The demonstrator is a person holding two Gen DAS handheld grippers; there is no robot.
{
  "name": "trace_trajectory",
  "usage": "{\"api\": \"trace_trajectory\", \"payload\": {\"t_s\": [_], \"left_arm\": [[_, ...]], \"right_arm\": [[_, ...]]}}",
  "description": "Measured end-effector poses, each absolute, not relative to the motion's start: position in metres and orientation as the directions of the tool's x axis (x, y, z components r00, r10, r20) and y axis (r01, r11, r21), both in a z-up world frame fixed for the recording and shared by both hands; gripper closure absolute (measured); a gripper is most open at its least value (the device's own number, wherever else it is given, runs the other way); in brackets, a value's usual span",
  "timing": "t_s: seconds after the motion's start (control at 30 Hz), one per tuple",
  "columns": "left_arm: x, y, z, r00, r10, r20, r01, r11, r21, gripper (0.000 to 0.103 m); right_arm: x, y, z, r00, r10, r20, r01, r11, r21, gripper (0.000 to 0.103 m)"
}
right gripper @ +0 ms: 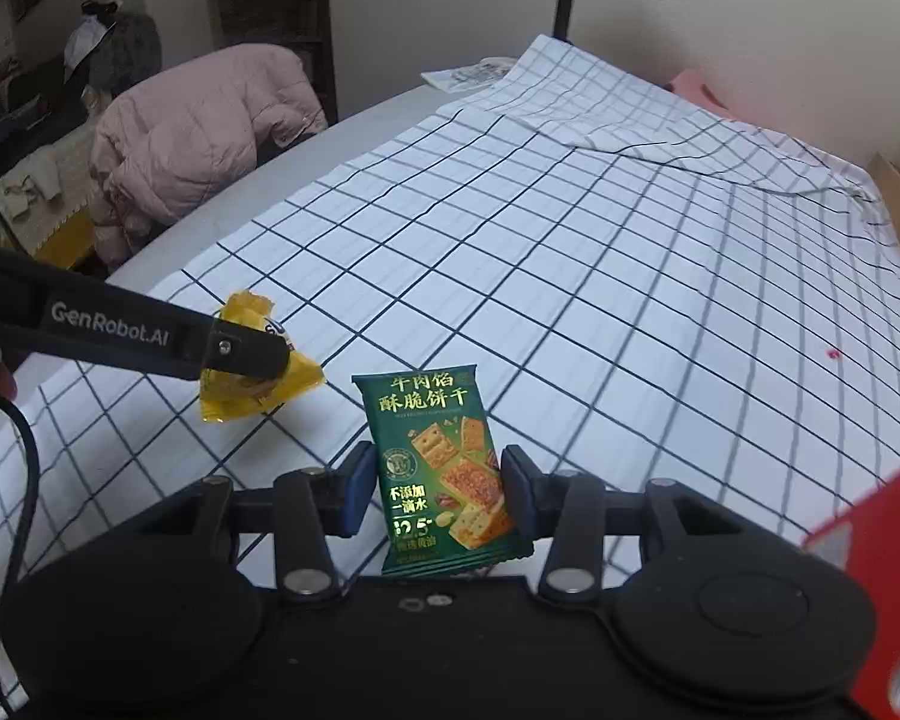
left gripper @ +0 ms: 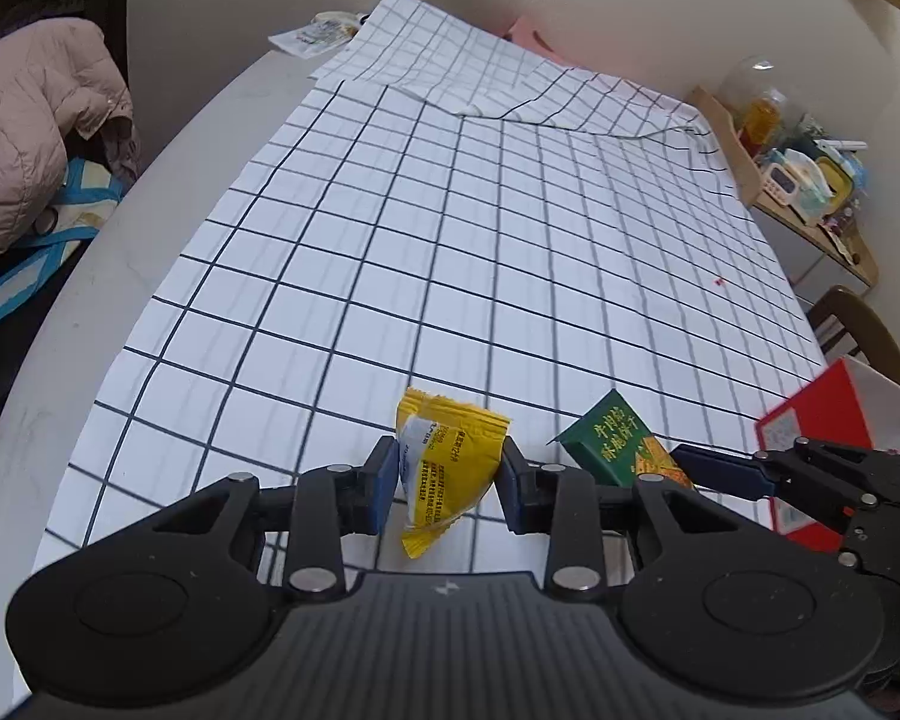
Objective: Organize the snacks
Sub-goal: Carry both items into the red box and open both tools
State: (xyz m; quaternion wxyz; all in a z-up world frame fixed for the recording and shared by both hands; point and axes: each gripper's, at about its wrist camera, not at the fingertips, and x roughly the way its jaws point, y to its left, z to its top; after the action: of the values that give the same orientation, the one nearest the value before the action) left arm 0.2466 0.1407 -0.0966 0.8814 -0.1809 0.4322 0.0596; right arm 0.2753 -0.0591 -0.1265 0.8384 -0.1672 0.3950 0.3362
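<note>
Two snack packets are up off the desk right now, one in each set of tongs. The left tongs (left gripper: 450, 474) are pinching a crinkly yellow foil snack packet (left gripper: 444, 468) with a white label patch and small dark print, its sides squeezed between the blue pads. The right tongs (right gripper: 432, 495) are clamped on a glossy dark green cracker packet (right gripper: 444, 474) with gold Chinese lettering and pictures of square crackers on the front, held upright. The green packet sits just to the right of the yellow one, close but not touching.

Count: one yellow packet, one green packet, and one red and white cardboard box (left gripper: 834, 432) further right of the green packet, at the desk edge.

Underneath is a white cloth with a dark grid pattern (left gripper: 480, 240) spread over a pale round-edged desk (left gripper: 168, 180), rumpled at the far end. Left of the desk a pink puffy jacket (right gripper: 198, 138) is draped over a chair, and a wooden shelf (left gripper: 810, 204) full of bits stands off to the right.
</note>
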Motion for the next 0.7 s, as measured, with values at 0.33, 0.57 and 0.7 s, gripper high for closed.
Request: {"api": "trace_trajectory", "payload": {"t_s": [0.33,0.57,0.7], "left_arm": [[0.210,0.086,-0.039,0.666,-0.070,-0.743,-0.175,0.953,-0.247,0.069],[0.191,0.039,-0.004,0.691,-0.091,-0.717,-0.109,0.967,-0.228,0.069],[0.185,0.008,0.009,0.696,-0.106,-0.710,-0.072,0.974,-0.217,0.069]], "right_arm": [[0.225,-0.127,-0.063,0.557,0.412,-0.721,-0.581,0.814,0.015,0.059],[0.201,-0.177,-0.035,0.606,0.395,-0.691,-0.516,0.856,0.037,0.059],[0.191,-0.208,-0.023,0.636,0.378,-0.673,-0.479,0.877,0.040,0.059]]}}
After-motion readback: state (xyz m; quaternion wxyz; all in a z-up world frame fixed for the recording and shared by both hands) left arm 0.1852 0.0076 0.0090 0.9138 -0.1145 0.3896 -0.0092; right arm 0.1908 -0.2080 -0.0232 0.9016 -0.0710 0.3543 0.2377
